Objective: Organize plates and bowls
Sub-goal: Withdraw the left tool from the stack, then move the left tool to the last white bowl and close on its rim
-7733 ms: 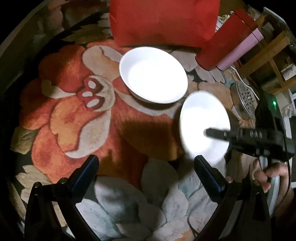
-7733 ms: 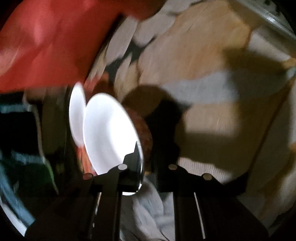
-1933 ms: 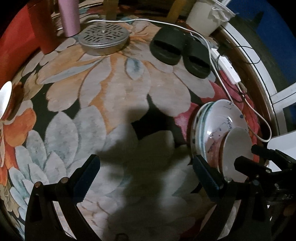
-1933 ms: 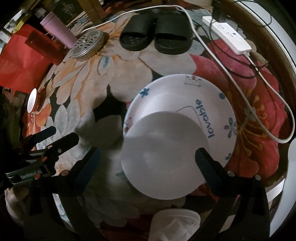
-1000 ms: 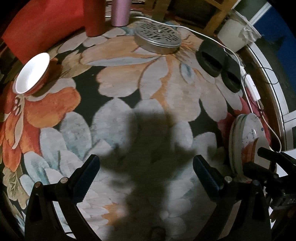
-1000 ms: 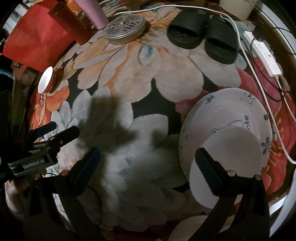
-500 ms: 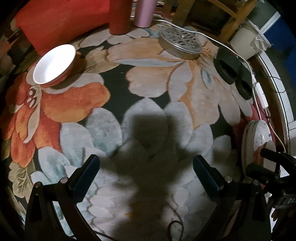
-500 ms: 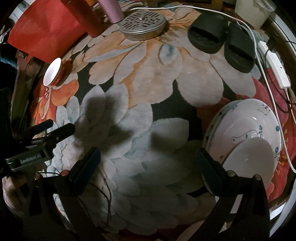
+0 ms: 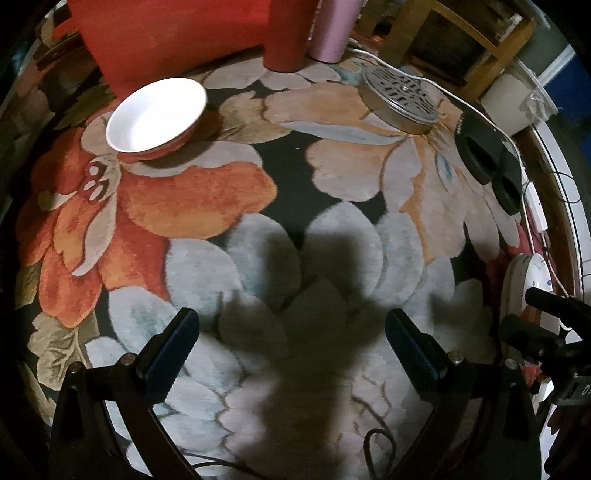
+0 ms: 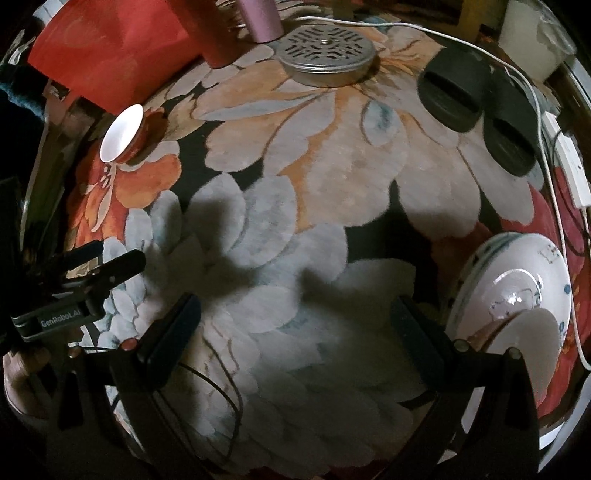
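Observation:
A white bowl [image 9: 155,114] with a red outside sits on the flowered carpet at the far left, in front of a red bag; the right wrist view shows the bowl [image 10: 122,133] small at its left. A stack of patterned plates [image 10: 517,280] lies at the right, with a small plain white plate [image 10: 532,339] on top. In the left wrist view the stack [image 9: 521,280] shows edge-on. My left gripper [image 9: 291,332] is open and empty above the carpet, well short of the bowl. My right gripper [image 10: 295,321] is open and empty, left of the stack.
A red bag [image 9: 166,33], a red cup [image 9: 288,33] and a pink cup [image 9: 332,29] stand at the back. A perforated metal lid [image 9: 402,96], black slippers [image 10: 476,96], a power strip [image 10: 565,162] with white cable and a white bucket [image 9: 513,103] lie right.
The right gripper set the small white plate on the stack and let go. Both grippers have since swung left away from the stack, and the bowl has come further into view.

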### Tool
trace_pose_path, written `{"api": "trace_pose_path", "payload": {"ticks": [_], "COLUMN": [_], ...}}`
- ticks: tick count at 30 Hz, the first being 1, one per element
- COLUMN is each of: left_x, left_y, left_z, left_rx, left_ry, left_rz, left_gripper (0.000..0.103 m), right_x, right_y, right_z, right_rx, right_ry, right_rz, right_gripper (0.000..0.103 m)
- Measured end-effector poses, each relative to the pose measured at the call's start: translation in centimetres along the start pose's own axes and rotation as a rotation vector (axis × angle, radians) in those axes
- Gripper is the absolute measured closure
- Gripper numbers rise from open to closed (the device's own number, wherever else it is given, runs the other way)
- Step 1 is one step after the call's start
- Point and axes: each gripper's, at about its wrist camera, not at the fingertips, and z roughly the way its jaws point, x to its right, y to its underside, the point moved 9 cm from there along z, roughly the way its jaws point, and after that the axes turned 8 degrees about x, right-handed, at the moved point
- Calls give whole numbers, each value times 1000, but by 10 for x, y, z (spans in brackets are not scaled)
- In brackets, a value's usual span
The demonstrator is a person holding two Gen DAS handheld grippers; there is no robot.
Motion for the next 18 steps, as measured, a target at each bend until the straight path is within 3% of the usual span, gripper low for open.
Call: {"api": "trace_pose_path", "payload": {"ticks": [10, 18], "left_x": [-40, -99], "left_y": [-2, -9], "left_z": [4, -2], "left_rx": [11, 41], "left_ry": [-31, -86], "left_rz": [-53, -137], "left_gripper": [2, 2], "right_x": [-41, -92], "right_y": [-25, -47], "right_z": [20, 49], "right_rx": [7, -8], "right_ry": [-38, -95], "right_rz": [-67, -129], "right_gripper": [0, 0]}}
